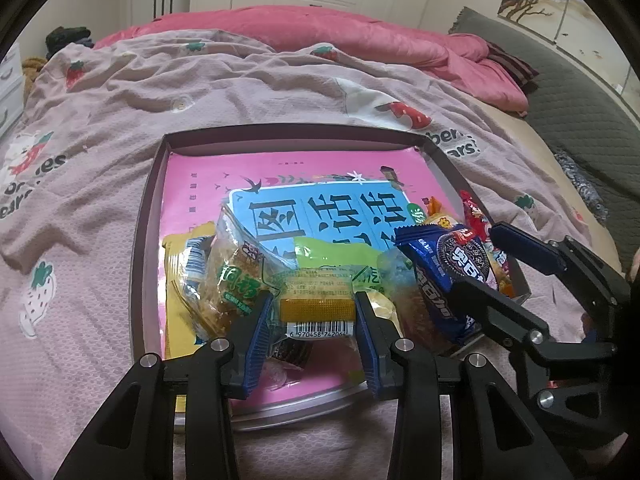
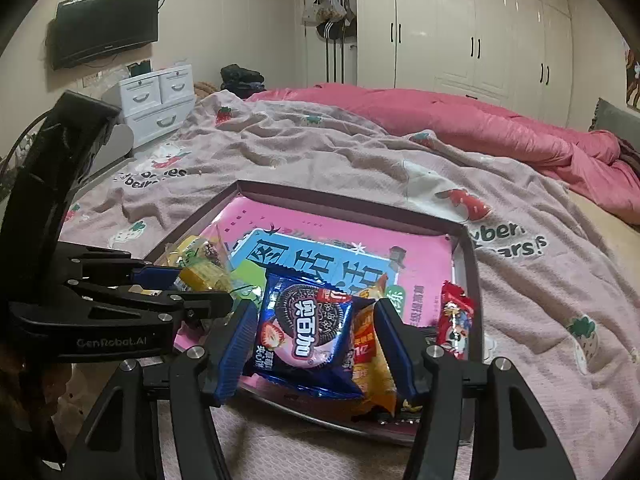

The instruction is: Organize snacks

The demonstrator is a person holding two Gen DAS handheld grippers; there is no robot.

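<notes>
The left gripper (image 1: 312, 312) fingers clamp a clear cake packet (image 1: 316, 308), lower centre of frame, over the tray (image 1: 140, 240). The right gripper (image 2: 316, 336) fingers clamp the blue cookie packet (image 2: 308, 332), lower centre. Judged light, crinkly, slippery, crushable; grip the sealed edges.

Snacks (image 1: 320, 280) crowd the tray's near edge; far half (image 1: 280, 164) open.
</notes>
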